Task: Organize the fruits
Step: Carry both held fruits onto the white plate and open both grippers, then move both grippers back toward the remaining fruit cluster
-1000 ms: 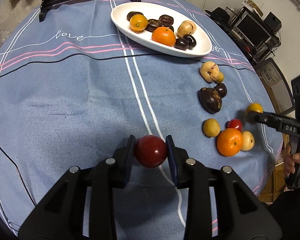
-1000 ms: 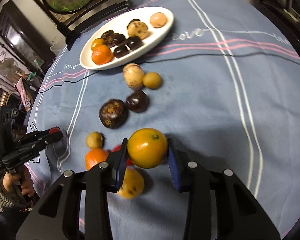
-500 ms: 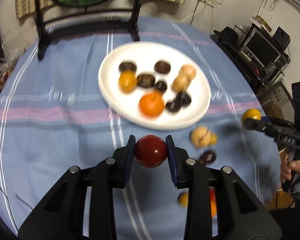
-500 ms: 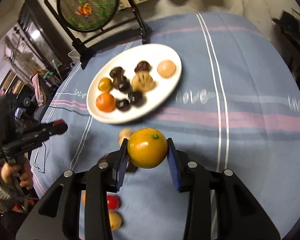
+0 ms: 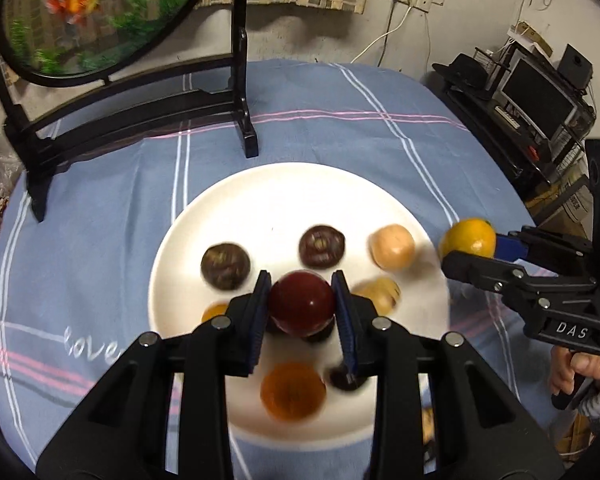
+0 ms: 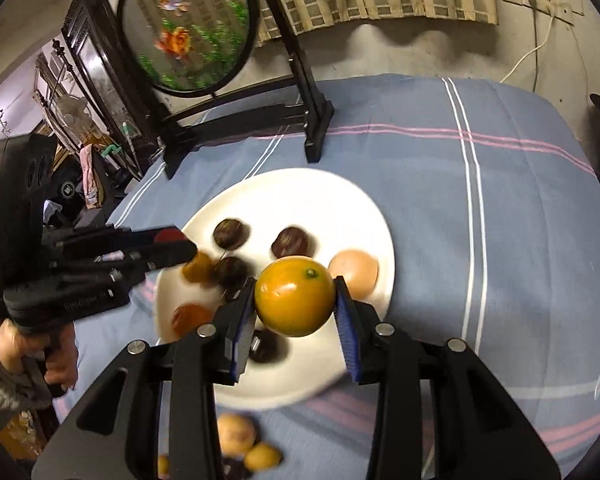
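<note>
Your left claw (image 5: 302, 307) is gripping a dark red fruit (image 5: 302, 305) squarely between both pads, and you are holding it above the near half of the white plate (image 5: 284, 188). Your right claw (image 6: 296, 305) is clamping a yellow-orange citrus (image 6: 294, 297) the same way, and you are carrying it over the plate's (image 6: 300, 192) right portion; in the left wrist view that citrus (image 5: 467, 238) is sitting at the plate's right rim. The plate is resting on the blue striped cloth (image 5: 100, 208) covering the counter, and it is already carrying two dark brown fruits (image 5: 225, 266), a pale peach-coloured one (image 5: 392, 246), an orange (image 5: 293, 391) and several smaller pieces blurred by motion. A few loose fruits (image 6: 236, 434) are lying on the cloth just off the plate's near edge. A round fish-picture screen (image 6: 188, 32) is standing behind the plate.
</note>
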Available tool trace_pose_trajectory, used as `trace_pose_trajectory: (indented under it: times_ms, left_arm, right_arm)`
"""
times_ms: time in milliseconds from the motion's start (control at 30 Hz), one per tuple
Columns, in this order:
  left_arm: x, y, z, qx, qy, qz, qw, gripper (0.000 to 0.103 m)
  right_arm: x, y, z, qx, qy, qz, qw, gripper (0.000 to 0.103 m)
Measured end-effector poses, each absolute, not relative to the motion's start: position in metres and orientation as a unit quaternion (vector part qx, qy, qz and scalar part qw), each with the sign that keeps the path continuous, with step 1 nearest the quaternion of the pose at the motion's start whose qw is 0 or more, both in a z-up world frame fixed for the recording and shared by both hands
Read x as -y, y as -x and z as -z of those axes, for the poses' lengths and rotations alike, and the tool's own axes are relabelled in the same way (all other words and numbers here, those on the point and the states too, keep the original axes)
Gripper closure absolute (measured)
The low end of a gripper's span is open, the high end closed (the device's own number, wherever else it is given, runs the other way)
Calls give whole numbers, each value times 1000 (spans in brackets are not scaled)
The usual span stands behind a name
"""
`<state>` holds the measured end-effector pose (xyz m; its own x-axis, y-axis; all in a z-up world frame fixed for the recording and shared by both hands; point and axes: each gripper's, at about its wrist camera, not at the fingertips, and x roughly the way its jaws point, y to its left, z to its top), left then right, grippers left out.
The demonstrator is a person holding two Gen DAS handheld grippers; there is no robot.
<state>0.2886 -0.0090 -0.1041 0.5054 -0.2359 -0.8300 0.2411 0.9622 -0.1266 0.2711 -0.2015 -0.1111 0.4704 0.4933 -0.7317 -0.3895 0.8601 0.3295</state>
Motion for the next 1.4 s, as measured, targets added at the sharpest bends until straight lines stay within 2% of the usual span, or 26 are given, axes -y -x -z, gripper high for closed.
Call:
trace_pose_trajectory:
  times_ms: [333, 367, 400, 433, 467, 633, 733, 933, 1033, 1133, 1200, 1400]
  left_arm:
    - [6, -363, 147, -491, 20, 146, 858, 71]
    - [6, -367, 149, -491, 22, 147, 858, 69]
    - [5, -371, 152, -491, 26, 148, 858, 56]
    - [4, -373, 153, -488, 29, 148, 860, 50]
    - [3, -372, 153, -486, 30, 148, 861, 46]
    - [-3, -370, 152, -479, 44, 150, 864, 46]
    - [-15, -356, 140, -472, 63, 143, 868, 36]
    - [-38, -285, 119, -474, 61, 115, 871, 29]
    - [-46, -234, 119, -486, 72, 99, 865, 21]
    - [-45, -187, 127, -510, 75, 101, 851, 20]
    - [-38, -157, 134, -523, 58, 106, 844, 20]
    - [-14, -85, 150, -551, -1, 131, 824, 20]
  right_arm:
    - [180, -329, 149, -466, -50, -242, 850, 65]
    - [179, -331, 151, -468, -52, -243, 848, 64]
    - [178, -333, 151, -471, -53, -244, 846, 60]
    - [176, -334, 151, -469, -52, -246, 847, 54]
    - [176, -331, 148, -456, -47, -242, 855, 38]
    - [182, -321, 132, -428, -44, -235, 872, 38]
    - [197, -305, 117, -423, -53, -223, 877, 38]
    - [237, -240, 113, -426, -97, -197, 878, 38]
    - [252, -205, 122, -432, -120, -186, 874, 38]
    - [270, -168, 135, -448, -148, -176, 864, 38]
    - [281, -148, 147, -468, -169, -171, 850, 34]
    - [292, -104, 156, -481, -182, -180, 839, 33]
